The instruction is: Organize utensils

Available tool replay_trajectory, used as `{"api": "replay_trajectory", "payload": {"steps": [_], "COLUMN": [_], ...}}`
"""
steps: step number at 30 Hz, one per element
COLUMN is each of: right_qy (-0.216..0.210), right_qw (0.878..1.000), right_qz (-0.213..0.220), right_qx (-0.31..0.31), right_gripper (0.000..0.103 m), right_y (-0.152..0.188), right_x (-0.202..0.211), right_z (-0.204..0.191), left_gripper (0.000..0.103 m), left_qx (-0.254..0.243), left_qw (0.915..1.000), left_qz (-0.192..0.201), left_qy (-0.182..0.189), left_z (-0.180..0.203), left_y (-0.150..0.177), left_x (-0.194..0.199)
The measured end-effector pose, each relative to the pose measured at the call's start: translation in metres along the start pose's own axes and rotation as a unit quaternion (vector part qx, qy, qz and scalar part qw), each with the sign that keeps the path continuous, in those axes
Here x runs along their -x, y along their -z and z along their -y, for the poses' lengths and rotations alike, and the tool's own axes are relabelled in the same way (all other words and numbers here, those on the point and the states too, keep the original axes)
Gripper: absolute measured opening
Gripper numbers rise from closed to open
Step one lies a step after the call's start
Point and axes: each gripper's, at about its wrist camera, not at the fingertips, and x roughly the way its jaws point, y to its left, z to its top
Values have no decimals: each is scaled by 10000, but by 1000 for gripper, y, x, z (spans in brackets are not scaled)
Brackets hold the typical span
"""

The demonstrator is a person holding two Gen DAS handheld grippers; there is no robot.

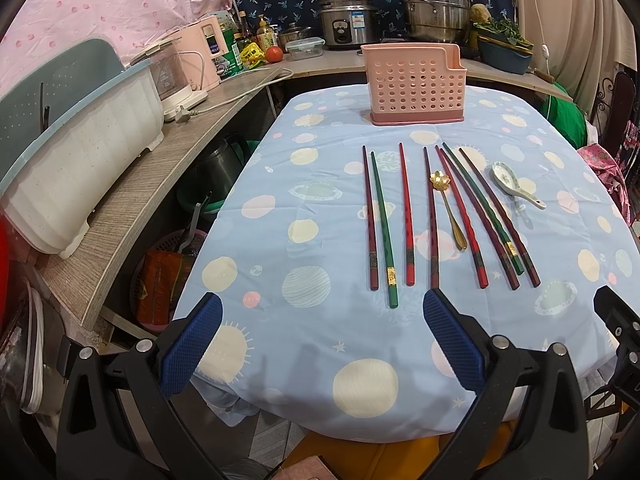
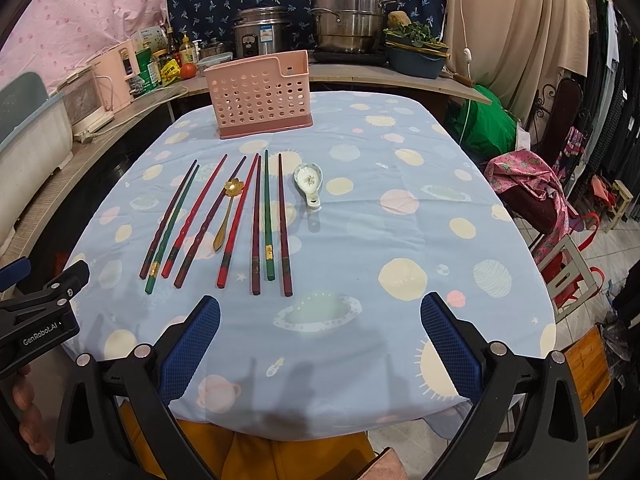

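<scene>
Nothing is sorted yet: we see eight chopsticks (image 1: 408,216) and two spoons (image 2: 308,182) lying before the empty pink caddy (image 1: 414,84); left gripper (image 1: 322,344) and right gripper (image 2: 320,344) gape wide, empty.

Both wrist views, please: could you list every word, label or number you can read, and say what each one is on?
"GenRobot.AI": white lettering on the black body of the left gripper, seen from the right wrist view.
Blue label on the rice cooker: too small to read.
Yellow packet and green packaging on the counter: printed, but blurred.
Gold bands on the green chopsticks: no legible marks.
Pink utensil holder: no text.
</scene>
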Motion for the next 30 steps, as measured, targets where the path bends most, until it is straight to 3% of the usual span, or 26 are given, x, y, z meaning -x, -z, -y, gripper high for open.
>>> {"api": "replay_trajectory", "payload": {"steps": [9,16,21,30], "right_qy": [-3,65,86,71], "right_qw": [10000,9997,9994,9988], "right_qz": [-32,-173,-282,-435], "right_qx": [-40,-163,-188,-208], "right_gripper": [96,96,96,96], "right_y": [2,-3,-8,-21], "right_x": [-4,-17,-31,-51], "right_z": [0,9,13,15], "left_gripper": [96,96,96,84], "left_qx": [73,496,384,382], "left_qw": [9999,9975,9966,9931], "left_qz": [-101,-489,-663,-1013], "left_qy": [35,123,315,459], "left_z": [-7,-27,-23,-14], "left_y": [-1,-3,-7,-14], "left_x": [-8,-43,-67,-107]}}
